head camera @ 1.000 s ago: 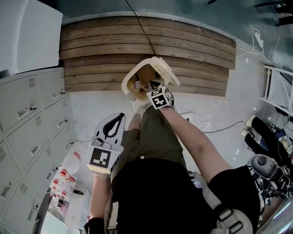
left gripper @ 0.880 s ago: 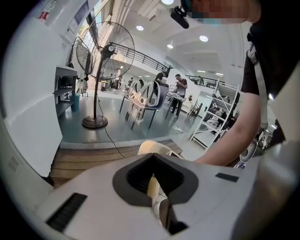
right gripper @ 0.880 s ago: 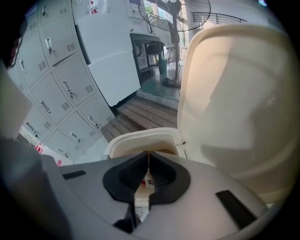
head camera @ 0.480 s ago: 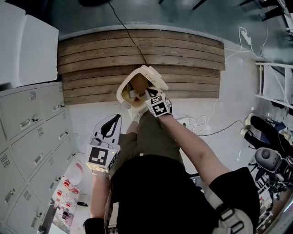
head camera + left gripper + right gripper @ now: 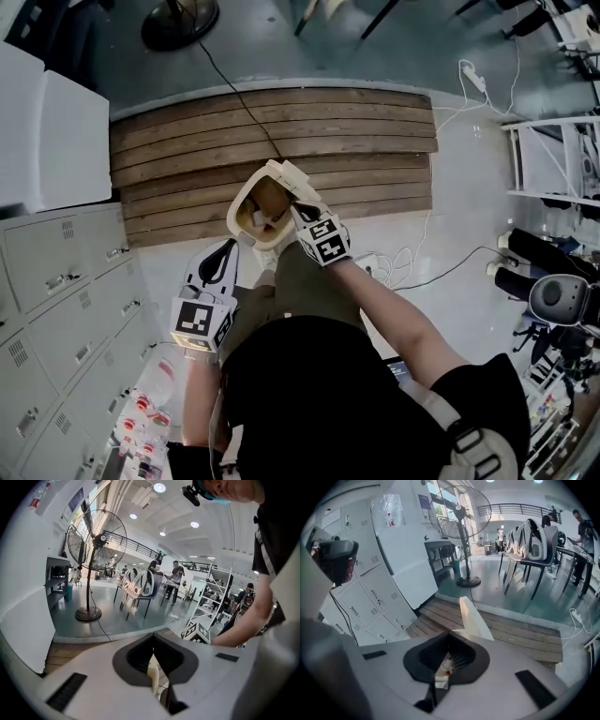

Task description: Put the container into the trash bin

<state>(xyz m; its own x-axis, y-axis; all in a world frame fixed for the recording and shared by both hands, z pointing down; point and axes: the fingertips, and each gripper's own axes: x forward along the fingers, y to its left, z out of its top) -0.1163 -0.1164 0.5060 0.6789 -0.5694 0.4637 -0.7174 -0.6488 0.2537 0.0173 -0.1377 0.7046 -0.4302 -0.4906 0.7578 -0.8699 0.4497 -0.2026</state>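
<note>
- Right gripper view: our right hand-held gripper (image 5: pixel 449 644) is nearly closed, pinching the white-and-red container (image 5: pixel 442 671) at the mouth of the trash bin (image 5: pixel 238 199), beside the wooden platform (image 5: pixel 169 150).
- Our left hand-held gripper (image 5: pixel 153 645): jaws narrow, empty.

1. A wooden platform (image 5: pixel 272 141) of long curved planks lies on the floor; I place everything else from it.
2. A thin black cable (image 5: pixel 246 105) runs across its planks from the far edge.
3. Beyond that far edge stands a pedestal fan, its round base (image 5: pixel 178 19) on the grey floor and its caged head (image 5: pixel 96 541) high above.
4. Chairs (image 5: pixel 140 585) stand farther out past the fan, with people (image 5: pixel 177 573) behind them.
5. Left of the platform I see a white cabinet (image 5: pixel 47 141), and grey lockers (image 5: pixel 66 300) on its near side.
6. Right of the platform are a white power strip (image 5: pixel 472 75), a white shelf rack (image 5: pixel 553 159) and loose white cables (image 5: pixel 412 248).
</note>
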